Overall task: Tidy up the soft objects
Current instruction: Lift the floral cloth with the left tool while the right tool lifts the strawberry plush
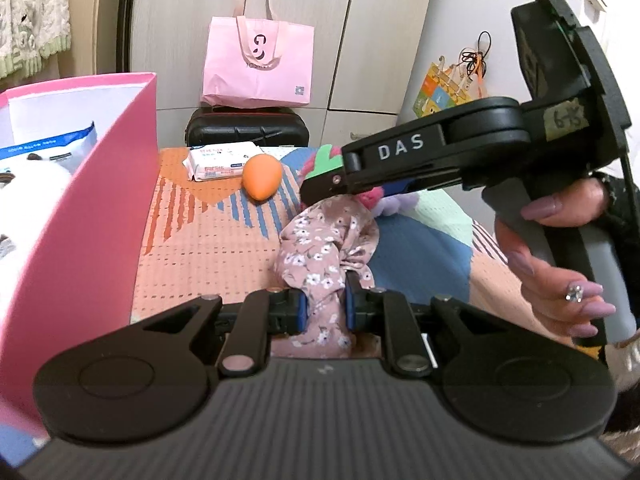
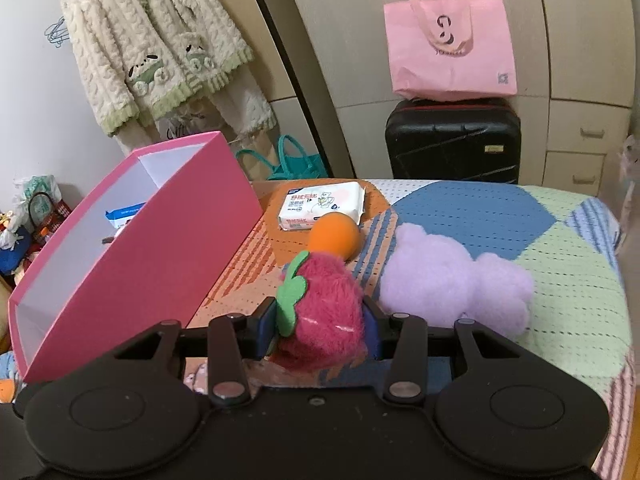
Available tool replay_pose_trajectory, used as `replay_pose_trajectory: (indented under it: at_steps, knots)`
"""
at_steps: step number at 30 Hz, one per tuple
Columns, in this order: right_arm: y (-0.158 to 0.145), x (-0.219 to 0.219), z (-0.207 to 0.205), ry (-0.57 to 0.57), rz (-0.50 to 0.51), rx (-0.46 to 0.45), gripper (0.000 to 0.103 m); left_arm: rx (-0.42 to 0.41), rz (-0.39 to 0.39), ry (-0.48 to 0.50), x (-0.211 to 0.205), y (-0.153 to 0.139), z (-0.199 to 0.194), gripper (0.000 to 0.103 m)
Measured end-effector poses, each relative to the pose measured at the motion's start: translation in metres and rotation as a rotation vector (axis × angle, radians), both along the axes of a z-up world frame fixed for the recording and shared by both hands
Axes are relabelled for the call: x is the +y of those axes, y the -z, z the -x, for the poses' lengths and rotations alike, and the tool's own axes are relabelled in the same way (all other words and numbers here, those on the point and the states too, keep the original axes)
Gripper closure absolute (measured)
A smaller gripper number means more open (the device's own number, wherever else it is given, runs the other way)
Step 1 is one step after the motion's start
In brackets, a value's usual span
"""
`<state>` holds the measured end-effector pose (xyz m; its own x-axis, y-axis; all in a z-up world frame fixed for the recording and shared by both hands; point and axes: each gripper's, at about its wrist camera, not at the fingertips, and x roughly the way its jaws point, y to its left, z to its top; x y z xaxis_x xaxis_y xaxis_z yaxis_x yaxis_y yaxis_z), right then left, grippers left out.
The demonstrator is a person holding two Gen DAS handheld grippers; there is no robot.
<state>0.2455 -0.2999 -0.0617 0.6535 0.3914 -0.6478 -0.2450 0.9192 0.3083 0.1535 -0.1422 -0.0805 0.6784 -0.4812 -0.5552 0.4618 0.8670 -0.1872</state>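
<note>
The floral cloth (image 1: 320, 264) is pinched in the left gripper (image 1: 325, 306) above the mat (image 1: 188, 248); the right gripper (image 2: 320, 330) clamps a plush strawberry (image 2: 324, 312), beside the pink box (image 2: 160, 248) and purple plush (image 2: 452, 280)

a beige wardrobe (image 2: 460, 60) filled the far wall, with a black suitcase (image 2: 452, 144) before it and a pink tote bag (image 2: 452, 52) on top. a cream fleece jacket (image 2: 160, 40) hung at the left.
</note>
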Motion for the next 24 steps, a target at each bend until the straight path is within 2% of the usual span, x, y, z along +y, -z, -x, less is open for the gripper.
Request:
replay_pose_trajectory:
  at_steps: [12, 24]
  knots:
    - [-0.011, 0.004, 0.053, 0.022, 0.092, -0.015, 0.054, 0.044, -0.003, 0.004, 0.022, 0.003, 0.029, 0.087]
    - [-0.003, 0.018, 0.106, -0.038, 0.104, 0.04, 0.054, 0.097, -0.007, -0.001, 0.038, 0.006, 0.041, 0.085]
